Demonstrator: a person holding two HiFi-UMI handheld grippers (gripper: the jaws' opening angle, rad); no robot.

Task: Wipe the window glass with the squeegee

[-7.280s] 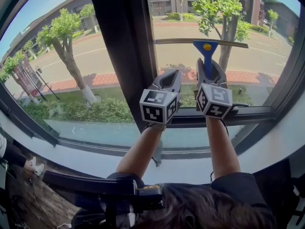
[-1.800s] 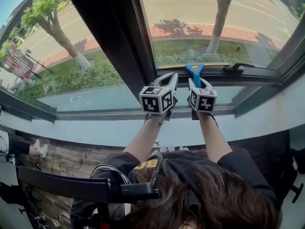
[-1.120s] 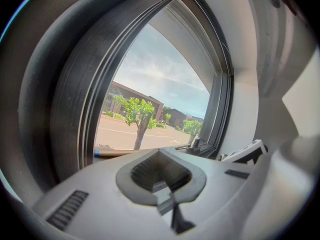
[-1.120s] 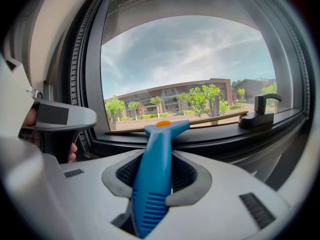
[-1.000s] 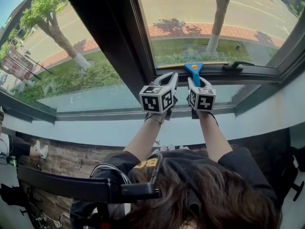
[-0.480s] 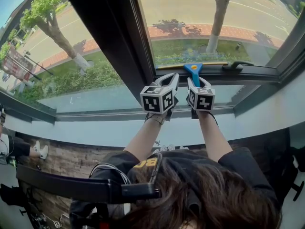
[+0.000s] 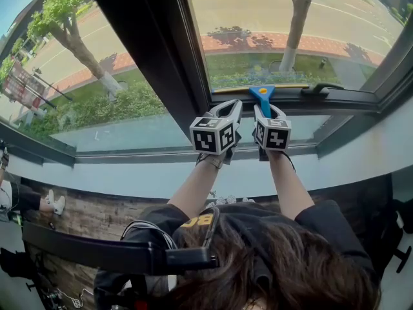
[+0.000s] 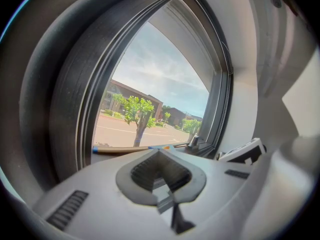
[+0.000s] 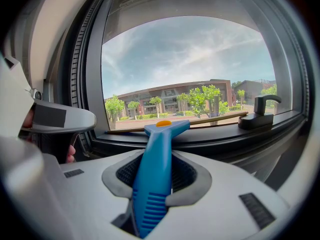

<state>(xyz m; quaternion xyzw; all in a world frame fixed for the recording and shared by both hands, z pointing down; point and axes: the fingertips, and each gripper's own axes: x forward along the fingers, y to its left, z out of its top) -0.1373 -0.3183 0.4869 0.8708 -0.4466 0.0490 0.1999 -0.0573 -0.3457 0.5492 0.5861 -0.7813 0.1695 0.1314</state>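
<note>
Squeegee [image 7: 262, 93] is held in my right claw [image 7: 266, 110]. The two jaws are closed on its blue handle [image 9: 154, 179], which sits in the hollow between the grey pads and points away from me toward 12 o'clock. At the far end of the handle there is an orange button, and from there the thin blade [image 7: 245, 88] goes across, from 9 o'clock to 3 o'clock. The blade lies along the lowest edge of the window glass [image 7: 290, 31], just above the bottom rail [image 7: 352, 99] of the frame. I cannot tell if the rubber really presses on the pane.

My left claw [image 7: 231, 105] is just beside the right one, at its 9 o'clock, and both are lifted to the same height in front of the rail. In the left gripper view its jaws are together and nothing is between them; the small hollow in the pads is empty. From this claw the blade shows at 12 o'clock, low on the glass.

A black latch [image 7: 321, 88] sits on the rail at 3 o'clock from the blade, near its end. A dark post [image 7: 145, 50] divides the window at 10 o'clock from my left claw. Outside, a tree [image 7: 298, 15] stands at 12 o'clock behind the pane.
</note>
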